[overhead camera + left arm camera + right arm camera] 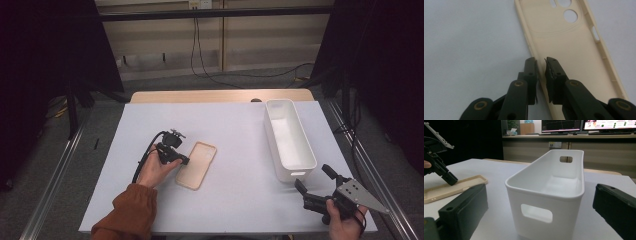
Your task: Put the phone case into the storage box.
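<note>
A beige phone case lies hollow side up on the white table sheet, left of centre. My left gripper points down at the case's left long edge. In the left gripper view the case has its side rim between the two jaws of the left gripper. One jaw is outside the case and one inside, with a thin gap still showing. My right gripper rests near the front right corner, open and holding nothing. In the right gripper view its jaws stand wide either side of a white bin.
The long white bin, with handle cut-outs, stands empty at the right and runs front to back. A cable trails from the left gripper along the person's forearm. The table's far wooden edge borders the floor.
</note>
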`<control>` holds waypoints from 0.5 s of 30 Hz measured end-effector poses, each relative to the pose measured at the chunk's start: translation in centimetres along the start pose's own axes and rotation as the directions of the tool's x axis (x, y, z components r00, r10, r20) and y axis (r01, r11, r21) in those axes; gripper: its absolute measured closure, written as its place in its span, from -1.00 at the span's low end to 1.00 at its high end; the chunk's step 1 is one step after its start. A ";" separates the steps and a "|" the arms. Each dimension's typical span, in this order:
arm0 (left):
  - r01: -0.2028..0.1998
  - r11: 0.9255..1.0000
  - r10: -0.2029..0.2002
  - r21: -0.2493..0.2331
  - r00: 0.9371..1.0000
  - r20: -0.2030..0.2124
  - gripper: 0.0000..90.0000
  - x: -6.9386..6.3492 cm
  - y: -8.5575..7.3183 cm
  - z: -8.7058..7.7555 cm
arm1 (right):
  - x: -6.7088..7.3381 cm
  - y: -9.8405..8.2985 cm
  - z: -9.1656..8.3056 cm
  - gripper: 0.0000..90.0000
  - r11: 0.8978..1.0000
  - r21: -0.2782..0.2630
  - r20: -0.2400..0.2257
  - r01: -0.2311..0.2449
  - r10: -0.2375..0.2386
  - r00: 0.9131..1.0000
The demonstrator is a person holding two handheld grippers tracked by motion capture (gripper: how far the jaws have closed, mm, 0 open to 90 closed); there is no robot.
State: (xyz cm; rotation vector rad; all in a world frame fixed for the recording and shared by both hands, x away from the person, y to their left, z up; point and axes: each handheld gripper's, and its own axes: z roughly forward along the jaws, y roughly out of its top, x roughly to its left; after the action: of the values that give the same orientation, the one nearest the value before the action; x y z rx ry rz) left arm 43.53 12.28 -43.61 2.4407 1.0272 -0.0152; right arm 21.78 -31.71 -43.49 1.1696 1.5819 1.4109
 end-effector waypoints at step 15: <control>-0.002 1.000 0.002 -0.021 1.000 -0.006 0.91 -0.1 -0.2 0.0 | 0.0 0.0 0.0 -1.00 1.000 -0.001 0.000 0.000 0.000 1.000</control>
State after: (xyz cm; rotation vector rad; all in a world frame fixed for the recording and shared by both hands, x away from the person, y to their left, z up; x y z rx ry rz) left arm 43.33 12.31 -43.64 2.4242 1.0228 0.0032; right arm 21.79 -31.73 -43.50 1.1688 1.5817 1.4110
